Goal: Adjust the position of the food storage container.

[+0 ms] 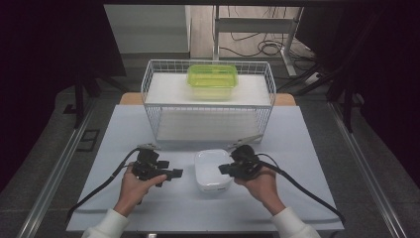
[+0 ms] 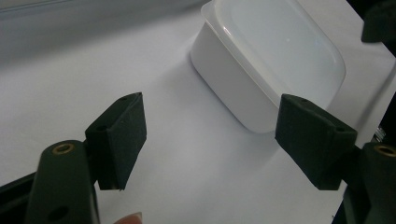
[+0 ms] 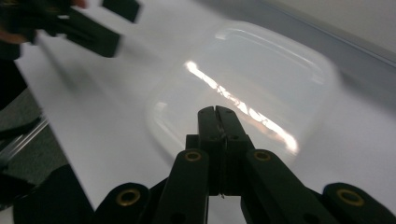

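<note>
Setting: a pale table point(image 1: 148, 124) in a dim room, cables on the floor beyond.
Task's thing: white lidded container point(image 1: 212, 170) on the table's near middle, between both hands, long axis running away from the person.
Left gripper point(image 1: 174, 173): jaws wide apart, empty; the container lies just ahead of them, toward the right pad point(image 2: 314, 140).
Right gripper point(image 1: 224, 168): jaws pressed together, holding nothing, tip over the container's near edge; this one looks nearer.
Behind: white wire basket point(image 1: 208, 101) with a green lidded box point(image 1: 212, 80) on its top shelf.

In the right gripper view the white box point(image 3: 243, 88) is smeared by motion blur. In the left gripper view its far corner runs off the top edge, and the right tongs' point(image 2: 380, 23) tip is cropped.
</note>
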Tool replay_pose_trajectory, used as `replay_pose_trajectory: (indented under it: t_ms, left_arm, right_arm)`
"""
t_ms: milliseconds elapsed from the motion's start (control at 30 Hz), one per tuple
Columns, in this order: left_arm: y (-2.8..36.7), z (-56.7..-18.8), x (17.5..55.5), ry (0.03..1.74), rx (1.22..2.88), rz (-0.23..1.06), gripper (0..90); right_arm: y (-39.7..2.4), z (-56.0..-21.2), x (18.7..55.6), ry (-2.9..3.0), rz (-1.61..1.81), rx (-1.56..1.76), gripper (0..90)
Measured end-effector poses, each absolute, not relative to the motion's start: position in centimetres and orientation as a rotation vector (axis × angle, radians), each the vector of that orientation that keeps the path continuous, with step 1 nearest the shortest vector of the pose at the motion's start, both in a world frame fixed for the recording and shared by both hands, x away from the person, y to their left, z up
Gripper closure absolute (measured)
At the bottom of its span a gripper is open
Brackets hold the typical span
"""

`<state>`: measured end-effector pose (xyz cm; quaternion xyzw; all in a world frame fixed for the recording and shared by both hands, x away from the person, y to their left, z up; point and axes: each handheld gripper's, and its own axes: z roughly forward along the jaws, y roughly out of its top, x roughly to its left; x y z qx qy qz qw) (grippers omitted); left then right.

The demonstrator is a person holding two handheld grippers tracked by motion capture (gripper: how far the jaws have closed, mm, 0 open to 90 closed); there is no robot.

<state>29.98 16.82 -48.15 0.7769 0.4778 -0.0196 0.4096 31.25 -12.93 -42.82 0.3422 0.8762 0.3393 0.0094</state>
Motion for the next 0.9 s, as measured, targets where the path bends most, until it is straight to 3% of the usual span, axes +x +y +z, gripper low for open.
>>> replay_pose_trajectory:
  t_ms: [200,400,900]
  left_arm:
    - [18.1,-48.0,30.1,1.229,1.943,-0.015,23.9]
    - [19.1,-48.0,30.1,1.252,1.928,-0.004,23.9]
    - [19.3,-48.2,30.2,1.258,1.927,-0.010,23.9]
  right_arm:
    - [-7.6,-44.1,29.8,2.840,0.968,0.929,89.1]
    - [-4.9,-46.0,29.8,2.866,0.892,0.923,89.2]
    - [-6.4,-46.0,29.0,2.810,0.781,0.911,89.2]
